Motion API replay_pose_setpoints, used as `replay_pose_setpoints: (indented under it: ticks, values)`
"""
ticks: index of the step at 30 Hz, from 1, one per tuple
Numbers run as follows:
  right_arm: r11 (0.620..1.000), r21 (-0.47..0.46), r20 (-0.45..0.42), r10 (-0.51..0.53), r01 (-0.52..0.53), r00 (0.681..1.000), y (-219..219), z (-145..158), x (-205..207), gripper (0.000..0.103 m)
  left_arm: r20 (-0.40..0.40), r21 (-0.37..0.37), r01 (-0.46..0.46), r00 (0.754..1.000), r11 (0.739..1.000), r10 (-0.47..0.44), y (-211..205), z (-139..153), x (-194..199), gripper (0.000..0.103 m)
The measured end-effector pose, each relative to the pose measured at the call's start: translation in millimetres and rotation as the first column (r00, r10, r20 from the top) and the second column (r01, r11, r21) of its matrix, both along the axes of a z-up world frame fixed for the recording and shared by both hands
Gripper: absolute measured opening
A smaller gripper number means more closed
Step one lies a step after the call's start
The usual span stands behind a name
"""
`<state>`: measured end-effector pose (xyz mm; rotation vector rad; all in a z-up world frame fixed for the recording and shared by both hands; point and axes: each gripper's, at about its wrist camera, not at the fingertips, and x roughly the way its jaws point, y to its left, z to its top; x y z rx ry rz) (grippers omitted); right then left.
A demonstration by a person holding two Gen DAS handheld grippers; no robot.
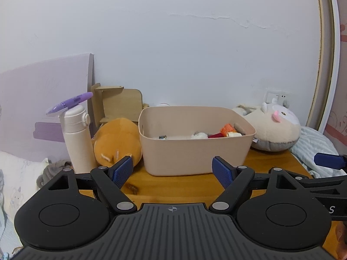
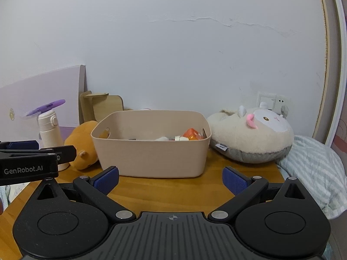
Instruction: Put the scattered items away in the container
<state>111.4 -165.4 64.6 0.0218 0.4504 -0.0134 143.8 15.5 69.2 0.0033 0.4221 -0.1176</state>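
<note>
Both the left claw [image 1: 172,171] and right claw [image 2: 171,178] gape empty before the bin [image 1: 195,143], which looks light, stiff and best gripped by its rim.

Home bedroom: bedside wooden table [image 2: 164,190], plush toys [image 2: 249,138], striped bedding [image 2: 314,164].

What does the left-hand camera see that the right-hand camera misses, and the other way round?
Only the left wrist view shows a red item inside the bin.
Only the right wrist view shows the "GenRobot.AI" lettering on the left gripper.
Both show the beige bin, the orange plush, the white bottle and the cream plush on the wooden table.
</note>
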Motion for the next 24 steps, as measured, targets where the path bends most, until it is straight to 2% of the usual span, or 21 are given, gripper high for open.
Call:
replay_pose_setpoints:
  ticks: [11, 24]
  values:
    - [0.999, 0.033, -0.016, -0.002, 0.003, 1.000, 1, -13, -34, 0.103, -0.007, 0.001, 0.013, 1.000, 1.000, -0.013, 0, -8, -31, 0.081]
    - [0.999, 0.039, 0.041, 0.007, -0.009, 0.999, 2, -3, -82, 0.103, 0.029, 0.004, 0.065, 0.997, 0.998, -0.065, -1, -6, -77, 0.081]
